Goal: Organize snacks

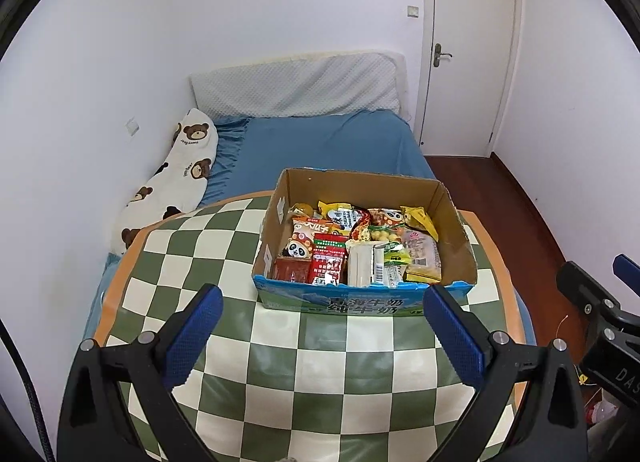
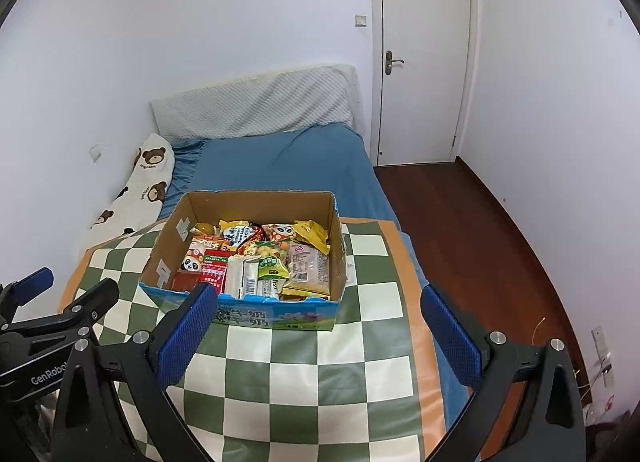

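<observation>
Bedroom, checkered table (image 1: 320, 362) before blue bed (image 1: 320, 149); cardboard box (image 1: 362, 300) full of snack packets (image 1: 356, 250) at far side. Left gripper (image 1: 322, 336) and right gripper (image 2: 318, 336) both spread wide, empty; box straight ahead of left, ahead-left of right, long axis crosswise

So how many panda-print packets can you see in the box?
2. One panda packet lies near the box's left wall, toward the front; the other is at the back, right of middle. More may be buried under the pile.
</observation>
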`<action>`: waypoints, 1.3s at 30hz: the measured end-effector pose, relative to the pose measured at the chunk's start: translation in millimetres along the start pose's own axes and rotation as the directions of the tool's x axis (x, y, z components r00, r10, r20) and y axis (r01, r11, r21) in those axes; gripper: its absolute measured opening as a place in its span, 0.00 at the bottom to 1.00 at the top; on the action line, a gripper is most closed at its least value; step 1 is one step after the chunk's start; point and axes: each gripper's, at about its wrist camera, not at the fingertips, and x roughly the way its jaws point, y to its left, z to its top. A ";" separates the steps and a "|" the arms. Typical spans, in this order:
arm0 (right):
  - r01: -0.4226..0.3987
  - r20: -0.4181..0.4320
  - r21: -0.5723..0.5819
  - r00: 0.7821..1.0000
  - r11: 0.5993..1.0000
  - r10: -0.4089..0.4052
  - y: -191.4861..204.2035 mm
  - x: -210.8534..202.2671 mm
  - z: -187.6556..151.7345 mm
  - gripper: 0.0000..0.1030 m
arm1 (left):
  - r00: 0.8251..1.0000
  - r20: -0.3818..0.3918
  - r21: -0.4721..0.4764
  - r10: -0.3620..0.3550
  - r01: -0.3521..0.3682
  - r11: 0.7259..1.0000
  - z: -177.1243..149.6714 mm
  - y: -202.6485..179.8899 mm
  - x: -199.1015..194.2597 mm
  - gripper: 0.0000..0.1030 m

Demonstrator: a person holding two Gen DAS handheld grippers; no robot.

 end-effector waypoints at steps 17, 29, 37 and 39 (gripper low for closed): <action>0.009 -0.015 -0.014 1.000 1.000 -0.009 2.0 10.0 -1.8 1.00 | 1.000 -0.013 0.003 -0.006 0.006 1.000 1.5 1.0 5.7 1.00; 0.010 -0.018 -0.018 1.000 1.000 -0.010 2.9 10.0 -3.7 1.00 | 1.000 -0.013 0.008 -0.006 0.006 1.000 2.2 -1.7 8.2 1.00; 0.023 -0.018 -0.014 1.000 1.000 -0.024 2.1 10.5 -4.0 1.00 | 1.000 -0.009 0.011 -0.005 0.005 1.000 2.1 -2.4 8.8 1.00; 0.025 -0.020 -0.012 0.999 1.000 -0.025 0.0 10.6 -3.5 1.00 | 1.000 -0.008 0.011 -0.005 0.005 1.000 1.9 -2.5 8.1 1.00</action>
